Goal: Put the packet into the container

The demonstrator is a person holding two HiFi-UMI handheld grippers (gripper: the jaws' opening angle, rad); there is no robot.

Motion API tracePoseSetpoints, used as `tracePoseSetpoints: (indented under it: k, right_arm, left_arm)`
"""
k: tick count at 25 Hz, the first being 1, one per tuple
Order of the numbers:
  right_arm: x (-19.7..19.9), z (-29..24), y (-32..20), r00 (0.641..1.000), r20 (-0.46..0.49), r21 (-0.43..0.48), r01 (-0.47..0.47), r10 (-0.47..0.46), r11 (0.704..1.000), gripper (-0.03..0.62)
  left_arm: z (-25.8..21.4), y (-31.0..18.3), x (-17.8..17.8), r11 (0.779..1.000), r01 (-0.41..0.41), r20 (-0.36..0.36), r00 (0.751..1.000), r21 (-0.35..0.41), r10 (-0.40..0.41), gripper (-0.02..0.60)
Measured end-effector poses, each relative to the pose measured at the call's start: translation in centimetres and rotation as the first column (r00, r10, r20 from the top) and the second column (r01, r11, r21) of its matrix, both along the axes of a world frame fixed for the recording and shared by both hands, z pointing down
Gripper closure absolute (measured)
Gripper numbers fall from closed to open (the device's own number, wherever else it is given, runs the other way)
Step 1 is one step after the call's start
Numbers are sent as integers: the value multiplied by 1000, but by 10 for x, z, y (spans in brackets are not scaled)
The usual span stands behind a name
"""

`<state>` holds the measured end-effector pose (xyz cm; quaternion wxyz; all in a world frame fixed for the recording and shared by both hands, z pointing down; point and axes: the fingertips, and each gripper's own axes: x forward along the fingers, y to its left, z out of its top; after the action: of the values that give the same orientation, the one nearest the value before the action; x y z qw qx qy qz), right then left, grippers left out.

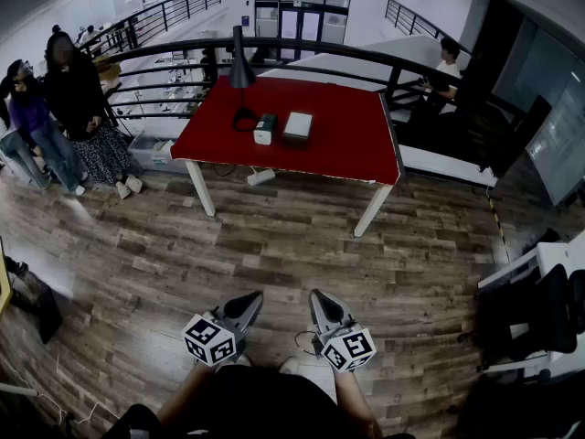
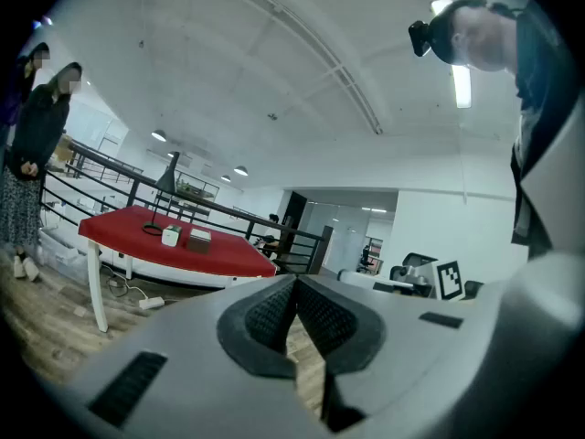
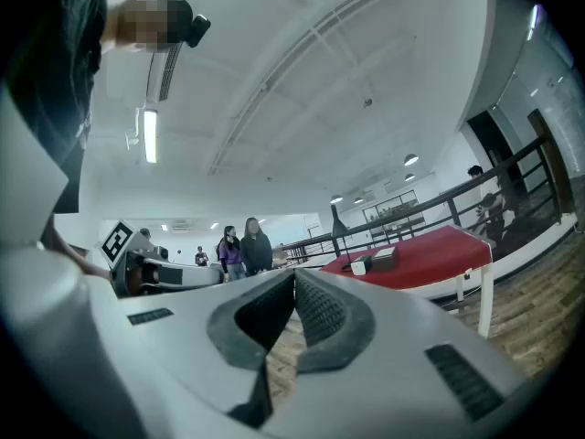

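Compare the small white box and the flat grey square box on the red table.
Colour: the small white box bears a dark patch; the flat grey square box is grey-brown. Footprint: the white box is narrower, the grey box wider. Place: the white box sits next to the base of the black lamp; the grey box lies beyond it. Both rest side by side on the red table.

A red table (image 1: 347, 144) is set on a wood floor (image 1: 274, 254). Behind the table a black railing (image 1: 311, 48) is seen, a black lamp (image 1: 241, 69) is stood at its far edge, and glass doors (image 1: 302, 7) are seen beyond it
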<state>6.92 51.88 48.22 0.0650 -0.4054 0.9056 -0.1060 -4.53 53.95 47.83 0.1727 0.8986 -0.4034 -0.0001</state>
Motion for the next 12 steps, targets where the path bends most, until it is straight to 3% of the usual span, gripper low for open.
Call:
tracePoseSetpoints:
  k: [4,12]
  right_arm:
    - [22,5,-7,1000,-6,-3,5,-5,1000,572]
    - [25,4,-27,999,-27,26,46,-45,999,572]
  left_arm:
    - [5,-7,15,1000,10,28,1000,4,-10,572]
    - [6,-27,21,1000,19,83,996,19,-21,572]
